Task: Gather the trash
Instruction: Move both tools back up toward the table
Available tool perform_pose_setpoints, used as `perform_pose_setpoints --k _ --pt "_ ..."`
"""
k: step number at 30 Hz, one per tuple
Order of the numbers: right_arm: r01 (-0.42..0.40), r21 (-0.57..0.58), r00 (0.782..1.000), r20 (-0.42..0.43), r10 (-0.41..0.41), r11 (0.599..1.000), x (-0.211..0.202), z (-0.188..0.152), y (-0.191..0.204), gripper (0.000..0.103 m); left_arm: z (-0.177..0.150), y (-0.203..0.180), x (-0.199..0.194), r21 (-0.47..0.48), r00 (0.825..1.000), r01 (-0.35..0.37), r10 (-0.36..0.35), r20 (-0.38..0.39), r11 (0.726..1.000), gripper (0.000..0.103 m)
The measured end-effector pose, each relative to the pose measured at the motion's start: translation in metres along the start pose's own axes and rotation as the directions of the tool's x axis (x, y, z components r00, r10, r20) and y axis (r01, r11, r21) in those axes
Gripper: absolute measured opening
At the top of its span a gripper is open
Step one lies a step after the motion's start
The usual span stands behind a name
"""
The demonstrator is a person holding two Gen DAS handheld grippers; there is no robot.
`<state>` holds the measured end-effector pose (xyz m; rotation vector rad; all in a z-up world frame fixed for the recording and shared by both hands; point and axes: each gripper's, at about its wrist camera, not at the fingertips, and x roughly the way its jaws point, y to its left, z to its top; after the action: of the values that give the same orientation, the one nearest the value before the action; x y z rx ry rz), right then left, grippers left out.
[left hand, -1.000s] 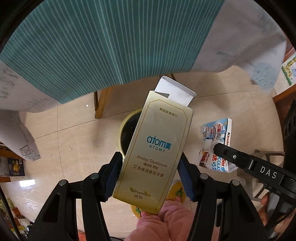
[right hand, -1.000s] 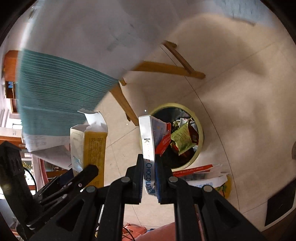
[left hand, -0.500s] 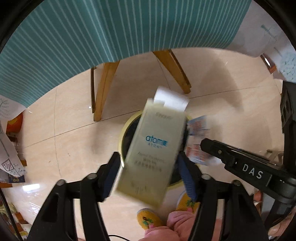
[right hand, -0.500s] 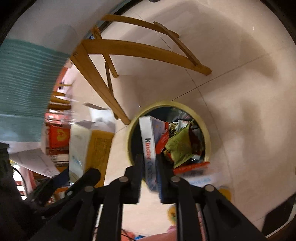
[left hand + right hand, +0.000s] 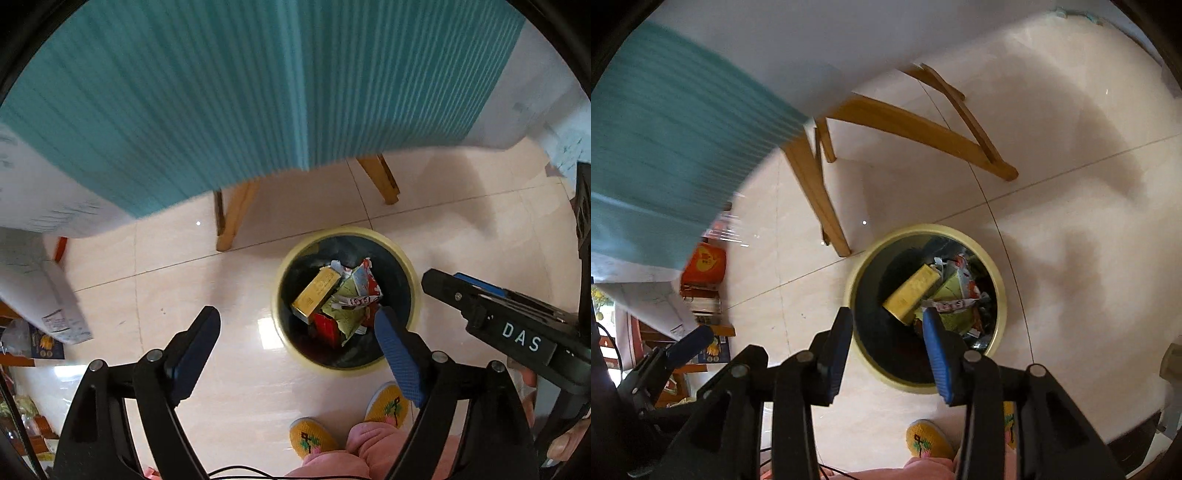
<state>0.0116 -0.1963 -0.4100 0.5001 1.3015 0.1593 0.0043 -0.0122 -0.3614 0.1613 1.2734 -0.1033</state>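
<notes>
Tiled floor (image 5: 177, 266) under a teal-clothed table (image 5: 221, 92). Nearest, left gripper (image 5: 295, 347) and right gripper (image 5: 886, 343) hang above the bin (image 5: 413, 273), jaws opening, nothing between them. Gold box (image 5: 317, 291) and wrappers (image 5: 351, 306) lie inside the bin. Table legs (image 5: 232, 221) stand just beyond it.

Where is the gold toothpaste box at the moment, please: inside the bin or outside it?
Inside. The gold toothpaste box lies tilted on other wrappers within the yellow-rimmed bin; the right wrist view shows the same.
</notes>
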Motion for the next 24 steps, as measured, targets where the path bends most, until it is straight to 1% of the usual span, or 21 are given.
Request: perform_pose_setpoints --k 1,4,8,12,13,15,19,24 --pt "-0.003 -0.001 1.0 0.003 0.003 1.0 -0.009 -0.001 0.005 0.04 0.002 0.004 -0.005 -0.003 1.0 0.0 0.0 0.001 1.0 0.084" --pt "-0.016 -0.003 1.0 0.015 0.016 1.0 -0.041 0.0 0.021 0.04 0.007 0.012 -0.04 -0.014 1.0 0.0 0.0 0.012 1.0 0.084" --pt "-0.024 -0.028 0.999 0.034 0.025 0.999 -0.087 0.001 0.044 0.04 0.017 0.016 -0.1 -0.025 0.999 0.007 -0.006 0.039 1.0 0.084" --pt "-0.029 -0.067 0.998 0.06 0.033 0.997 -0.142 0.003 0.068 0.04 0.029 0.018 -0.158 -0.027 0.997 0.022 -0.02 0.071 0.999 0.084" --pt "-0.025 -0.079 0.997 0.067 0.03 0.997 -0.157 0.003 0.073 0.04 0.033 0.019 -0.167 -0.028 0.997 0.026 -0.024 0.078 0.999 0.084" --pt "-0.026 -0.101 0.996 0.085 0.035 0.995 -0.187 0.005 0.084 0.04 0.041 0.018 -0.2 -0.033 0.994 0.034 -0.031 0.105 0.999 0.084" --pt "-0.031 -0.133 0.992 0.117 0.046 0.991 -0.237 0.01 0.098 0.04 0.054 0.015 -0.249 -0.04 0.987 0.05 -0.044 0.155 0.998 0.084" --pt "-0.04 -0.193 0.983 0.168 0.073 0.98 -0.29 0.021 0.119 0.04 0.07 0.017 -0.308 -0.047 0.969 0.05 -0.037 0.245 0.998 0.084"
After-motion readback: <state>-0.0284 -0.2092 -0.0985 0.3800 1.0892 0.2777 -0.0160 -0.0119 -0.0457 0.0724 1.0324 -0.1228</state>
